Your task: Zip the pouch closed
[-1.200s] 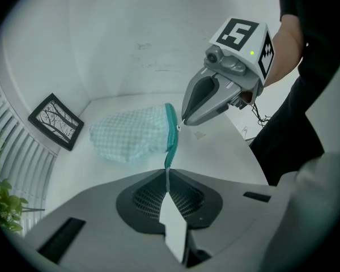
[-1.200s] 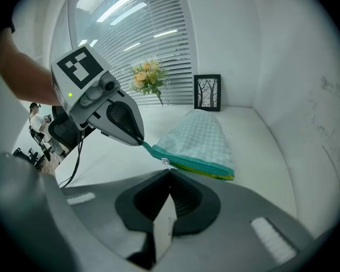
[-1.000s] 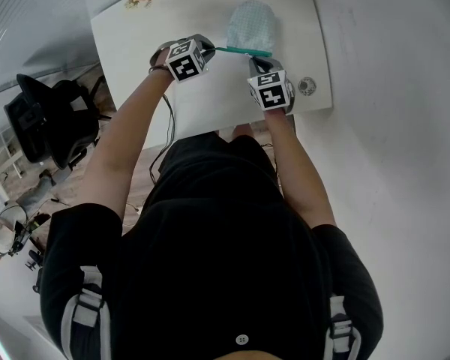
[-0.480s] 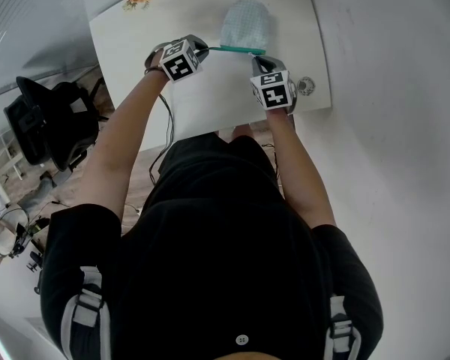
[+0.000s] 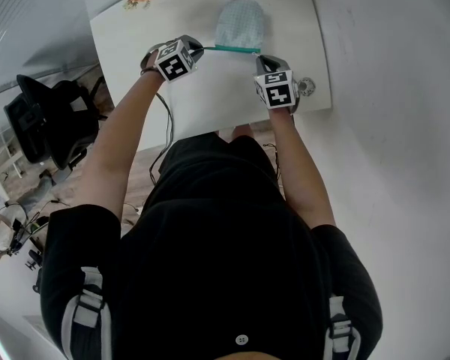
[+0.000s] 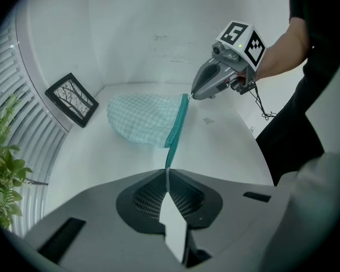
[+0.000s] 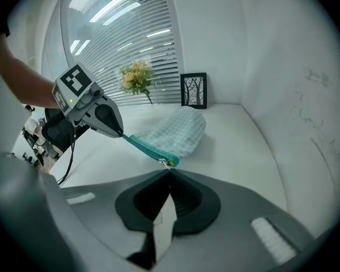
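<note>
A pale teal checked pouch (image 5: 241, 21) lies on the white table (image 5: 210, 96), its teal zipper band (image 5: 232, 49) along the near edge. My left gripper (image 5: 203, 49) is shut on the band's left end. In the left gripper view the band (image 6: 175, 129) runs straight into the closed jaws (image 6: 168, 174). My right gripper (image 5: 258, 56) is shut on the small zipper pull (image 7: 170, 162) at the band's right end, right in front of its jaws (image 7: 169, 173). The band is stretched taut between the two grippers. The pouch (image 7: 178, 130) sags behind it.
A framed picture (image 7: 193, 89) and a bunch of flowers (image 7: 135, 77) stand at the table's far edge against the wall and blinds. A round cable grommet (image 5: 307, 86) sits near my right gripper. A black chair (image 5: 49, 122) and a cable (image 5: 167, 126) are left of the table.
The two grippers stand slightly farther apart along the zipper band, which now looks longer and straighter. The pouch has shifted a little to the left in the head view.
</note>
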`<state>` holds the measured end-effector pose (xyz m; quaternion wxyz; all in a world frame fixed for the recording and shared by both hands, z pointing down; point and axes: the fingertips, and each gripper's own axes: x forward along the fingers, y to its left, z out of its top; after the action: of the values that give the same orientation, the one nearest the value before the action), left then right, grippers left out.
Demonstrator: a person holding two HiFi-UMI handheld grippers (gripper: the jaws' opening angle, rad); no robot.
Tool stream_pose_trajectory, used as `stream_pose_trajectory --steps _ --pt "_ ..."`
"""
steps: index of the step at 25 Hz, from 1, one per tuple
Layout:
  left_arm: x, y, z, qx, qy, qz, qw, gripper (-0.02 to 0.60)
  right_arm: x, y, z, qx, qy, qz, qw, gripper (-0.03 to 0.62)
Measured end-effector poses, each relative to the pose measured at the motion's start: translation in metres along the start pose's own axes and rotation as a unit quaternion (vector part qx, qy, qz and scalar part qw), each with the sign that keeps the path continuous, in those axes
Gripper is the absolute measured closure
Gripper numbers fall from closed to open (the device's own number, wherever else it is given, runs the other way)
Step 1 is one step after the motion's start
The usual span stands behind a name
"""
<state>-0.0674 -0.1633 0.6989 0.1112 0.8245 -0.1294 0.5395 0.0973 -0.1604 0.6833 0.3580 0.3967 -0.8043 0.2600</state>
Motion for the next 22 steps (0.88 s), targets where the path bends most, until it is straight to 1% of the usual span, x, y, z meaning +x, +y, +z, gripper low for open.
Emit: stream_pose_trajectory --steps 4,7,11,16,18,20,22 --pt "0.001 -0.003 -0.001 0.004 0.001 0.0 1.0 0.56 0.0 -0.003 -0.001 0.0 0.001 0.001 1.0 0.583" --pt "0.003 -0.006 -0.003 -0.005 0.0 -0.002 1.0 0.558 0.004 -0.005 -0.006 -0.01 0.005 0.001 1.0 0.583" --pt "0.008 -0.015 -0.004 -0.027 -0.007 -0.002 0.9996 0.558 0.009 -0.002 -0.013 -0.029 0.008 0.009 1.0 0.579" --pt "0.02 -0.03 -0.012 -0.025 -0.004 0.005 0.9997 0.551 0.011 0.003 -0.027 -0.023 0.026 0.015 0.999 0.571" --pt "0.022 -0.033 -0.013 -0.027 -0.005 0.006 0.9996 0.535 0.013 0.003 -0.033 -0.027 0.031 0.018 0.999 0.545" --pt "0.021 -0.036 -0.016 -0.03 -0.003 0.003 0.9995 0.487 0.014 0.002 -0.04 -0.032 0.036 0.02 0.999 0.5" --pt "0.019 -0.038 -0.018 -0.035 -0.003 0.005 0.9994 0.441 0.01 0.002 -0.043 -0.032 0.039 0.022 0.998 0.493"
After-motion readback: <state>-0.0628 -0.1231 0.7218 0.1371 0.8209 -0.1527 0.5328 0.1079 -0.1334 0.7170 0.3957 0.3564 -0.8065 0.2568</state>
